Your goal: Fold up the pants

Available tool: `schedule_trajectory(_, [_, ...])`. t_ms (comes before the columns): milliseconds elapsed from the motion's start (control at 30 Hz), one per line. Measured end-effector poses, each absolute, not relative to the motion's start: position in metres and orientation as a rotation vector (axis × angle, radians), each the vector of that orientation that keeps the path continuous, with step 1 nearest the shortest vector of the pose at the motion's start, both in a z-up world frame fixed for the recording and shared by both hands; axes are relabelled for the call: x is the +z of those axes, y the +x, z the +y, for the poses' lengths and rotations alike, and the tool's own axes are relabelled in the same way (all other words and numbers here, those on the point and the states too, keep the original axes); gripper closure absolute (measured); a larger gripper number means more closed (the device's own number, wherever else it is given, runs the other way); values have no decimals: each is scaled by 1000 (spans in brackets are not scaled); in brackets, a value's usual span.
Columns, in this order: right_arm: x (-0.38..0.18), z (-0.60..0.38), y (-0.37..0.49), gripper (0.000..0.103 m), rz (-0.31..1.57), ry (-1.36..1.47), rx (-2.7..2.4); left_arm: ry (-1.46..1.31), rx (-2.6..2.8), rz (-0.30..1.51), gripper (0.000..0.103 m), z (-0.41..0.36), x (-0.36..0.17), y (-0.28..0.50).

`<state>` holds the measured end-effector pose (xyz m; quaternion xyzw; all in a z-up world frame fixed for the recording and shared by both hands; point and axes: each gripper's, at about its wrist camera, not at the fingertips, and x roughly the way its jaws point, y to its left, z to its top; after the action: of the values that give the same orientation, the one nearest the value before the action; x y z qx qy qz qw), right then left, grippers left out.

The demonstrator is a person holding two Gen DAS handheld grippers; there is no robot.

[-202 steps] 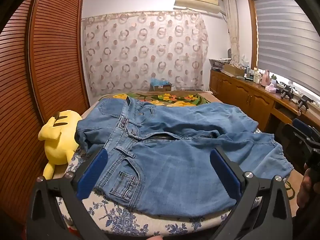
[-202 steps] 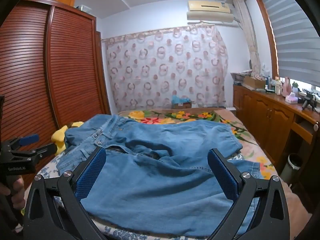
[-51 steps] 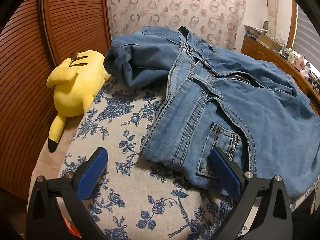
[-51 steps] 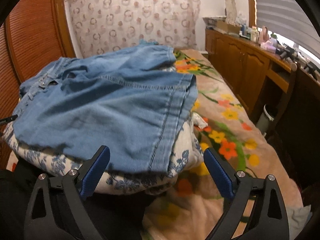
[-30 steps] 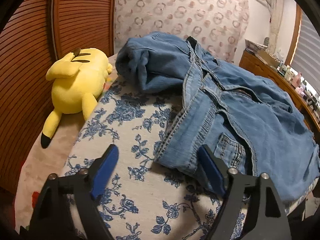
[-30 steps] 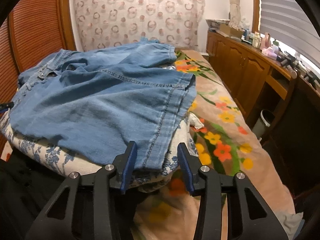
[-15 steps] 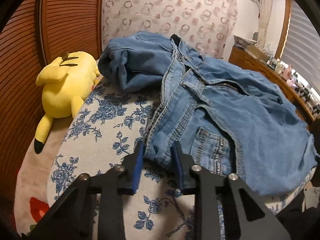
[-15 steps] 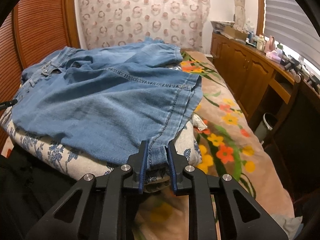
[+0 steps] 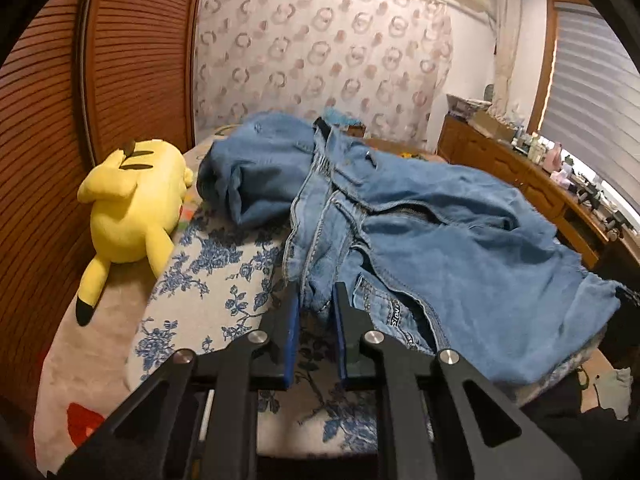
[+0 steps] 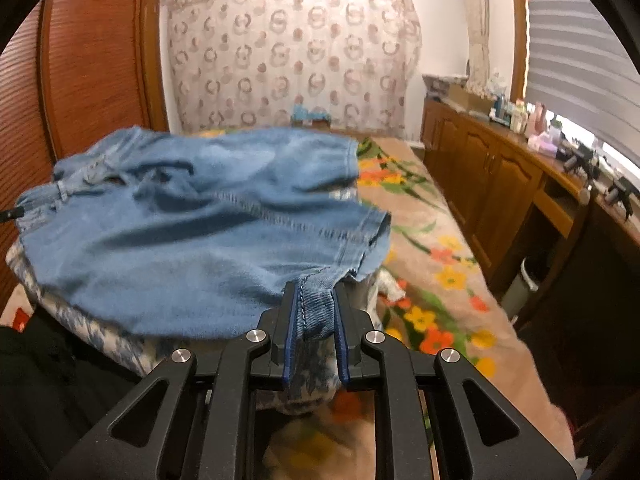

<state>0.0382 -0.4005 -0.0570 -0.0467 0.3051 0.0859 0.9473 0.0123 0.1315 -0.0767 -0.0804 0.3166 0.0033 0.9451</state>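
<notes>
Jeans (image 9: 460,232) lying on floral quilt (image 9: 208,280) beside yellow plush (image 9: 132,208); pocket label unreadable. Left gripper (image 9: 315,312) pinching waistband corner; right gripper (image 10: 314,300) pinching hem, denim bunching between nearly closed fingers (image 10: 289,332).

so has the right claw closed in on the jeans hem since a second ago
Yes. The right claw has moved in and shut on the near hem corner of the jeans, which now lifts off the floral bedspread.

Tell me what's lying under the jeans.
Under the jeans lies a blue-flowered white cushion, itself on a floral blanket. Both grippers, left and right, clamp denim edges. What the middle covers is hidden.
</notes>
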Motion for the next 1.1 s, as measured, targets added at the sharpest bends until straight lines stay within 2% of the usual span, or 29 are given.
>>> schedule_trajectory(233, [-22, -400, 49, 90, 516, -61, 191, -160, -4, 642, 91, 127, -72, 10])
schedule_trajectory(300, [-18, -393, 55, 92, 499, -65, 193, -159, -5, 647, 91, 125, -73, 13])
schedule_trajectory(633, [-35, -360, 110, 95, 535, -78, 260, -135, -13, 656, 91, 122, -75, 30])
schedule_trajectory(1100, [-21, -336, 169, 96, 488, -117, 276, -96, -52, 626, 91, 113, -54, 77])
